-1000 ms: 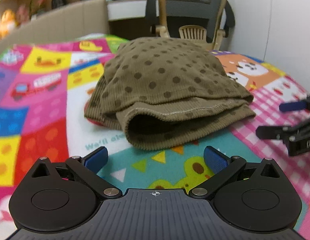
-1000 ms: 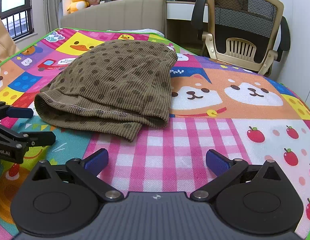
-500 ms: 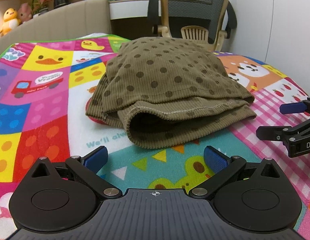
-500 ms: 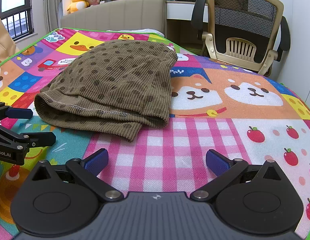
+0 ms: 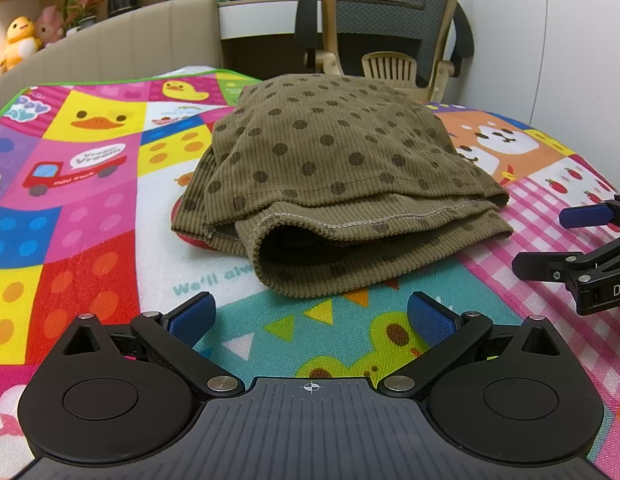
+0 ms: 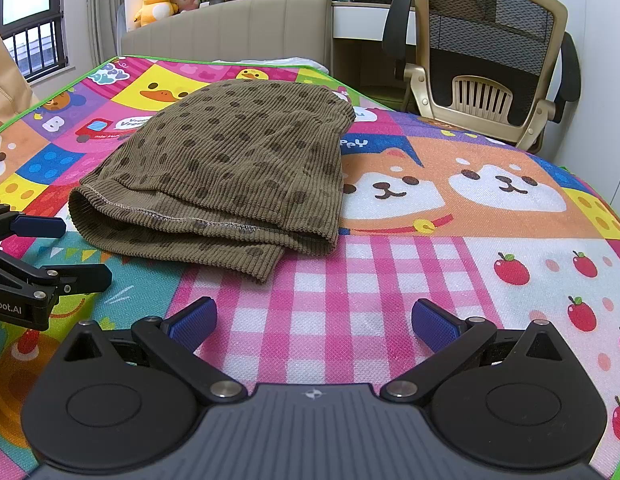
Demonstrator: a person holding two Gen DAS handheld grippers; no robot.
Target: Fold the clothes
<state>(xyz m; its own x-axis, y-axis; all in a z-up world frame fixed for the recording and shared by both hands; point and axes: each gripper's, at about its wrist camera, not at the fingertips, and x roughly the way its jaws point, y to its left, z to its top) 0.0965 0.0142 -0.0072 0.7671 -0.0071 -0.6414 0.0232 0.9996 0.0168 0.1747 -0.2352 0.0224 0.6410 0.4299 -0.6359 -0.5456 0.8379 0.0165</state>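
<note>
Over on the left, the left gripper [image 5: 310, 316] sits low above the colourful play mat [image 5: 89, 208], blue fingers spread wide and holding nothing, the garment's open hem just ahead. Centre stage, the brown polka-dot corduroy garment [image 5: 334, 168] lies on the mat, already doubled into a thick bundle, so this looks like a late fold or the finish. On the right, the right gripper [image 6: 314, 318] waits equally agape and empty; any further fold means pinching that near hem.
</note>
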